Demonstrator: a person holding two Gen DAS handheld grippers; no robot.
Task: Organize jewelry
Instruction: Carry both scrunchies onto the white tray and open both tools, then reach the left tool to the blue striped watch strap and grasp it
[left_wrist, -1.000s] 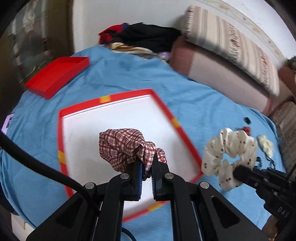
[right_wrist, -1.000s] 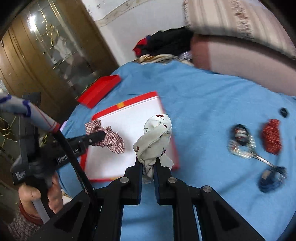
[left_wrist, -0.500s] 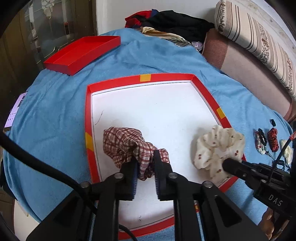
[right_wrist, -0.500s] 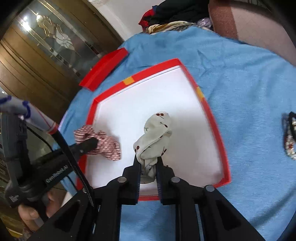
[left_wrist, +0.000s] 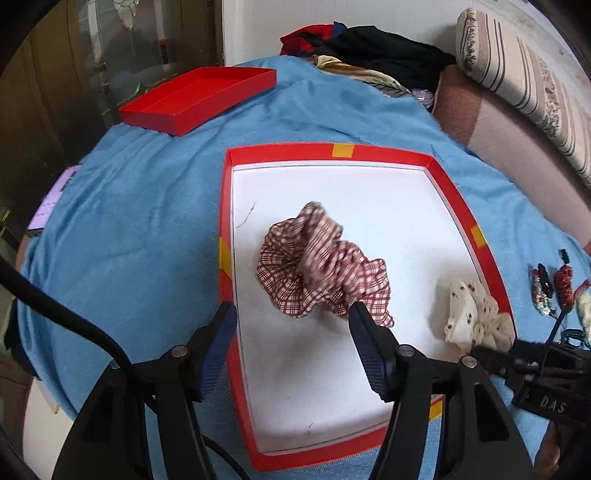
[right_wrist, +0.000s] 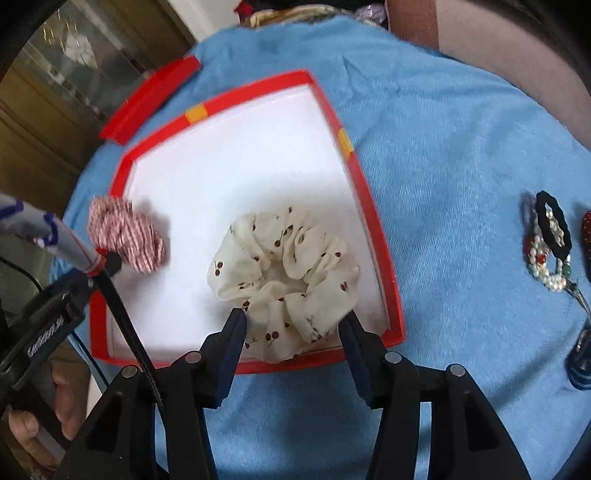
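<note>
A red-rimmed white tray (left_wrist: 343, 150) (right_wrist: 373, 218) lies on the blue cloth. A red plaid scrunchie (left_wrist: 321, 266) (right_wrist: 125, 236) lies loose in the tray's left part, blurred. My left gripper (left_wrist: 291, 314) is open just behind it, touching nothing. A cream cherry-print scrunchie (right_wrist: 284, 273) (left_wrist: 476, 314) lies in the tray near its right rim. My right gripper (right_wrist: 293, 321) is open with its jaws either side of the scrunchie's near edge.
A red box lid (left_wrist: 199, 99) (right_wrist: 151, 99) lies beyond the tray at the left. Bead bracelets, a black hair tie (right_wrist: 552, 236) and a red beaded piece (left_wrist: 563, 284) lie on the cloth to the right. Clothes (left_wrist: 369, 44) and striped cushions (left_wrist: 524, 74) are behind.
Both grippers opened and let go of their scrunchies, which now lie in the tray. Both grippers moved further over the tray.
</note>
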